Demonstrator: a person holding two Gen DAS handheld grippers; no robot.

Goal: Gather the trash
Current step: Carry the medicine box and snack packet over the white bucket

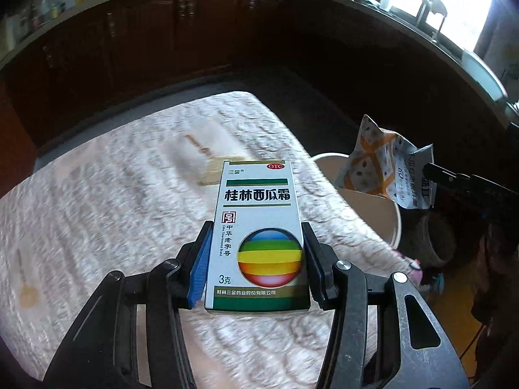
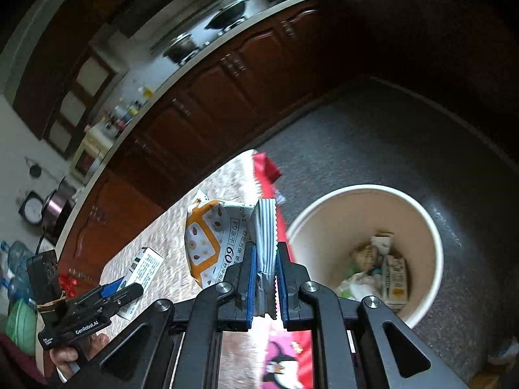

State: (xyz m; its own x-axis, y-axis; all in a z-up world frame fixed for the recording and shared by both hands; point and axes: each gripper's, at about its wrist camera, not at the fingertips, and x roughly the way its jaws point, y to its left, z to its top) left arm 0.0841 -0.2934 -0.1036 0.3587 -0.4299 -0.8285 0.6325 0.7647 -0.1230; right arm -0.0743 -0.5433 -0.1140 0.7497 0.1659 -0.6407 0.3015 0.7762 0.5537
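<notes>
My left gripper (image 1: 256, 236) is shut on a white and green medicine box (image 1: 258, 233) with a rainbow ball print, held above the table (image 1: 113, 194). My right gripper (image 2: 266, 253) is shut on the sealed edge of a white and orange snack wrapper (image 2: 211, 240), held near the table's edge beside the cream trash bin (image 2: 431, 236). The bin (image 1: 373, 210) holds several pieces of trash (image 2: 379, 269). In the left wrist view the wrapper (image 1: 379, 165) hangs over the bin, pinched by the right gripper's fingers (image 1: 447, 175). The left gripper (image 2: 107, 291) with the box (image 2: 142, 269) shows in the right wrist view.
The table has a pale patterned cover. A red wrapper (image 2: 269, 175) lies at the table edge near the bin. Dark wooden kitchen cabinets (image 1: 162, 32) and a counter surround the grey floor (image 2: 389, 136). A basket (image 1: 431, 240) stands behind the bin.
</notes>
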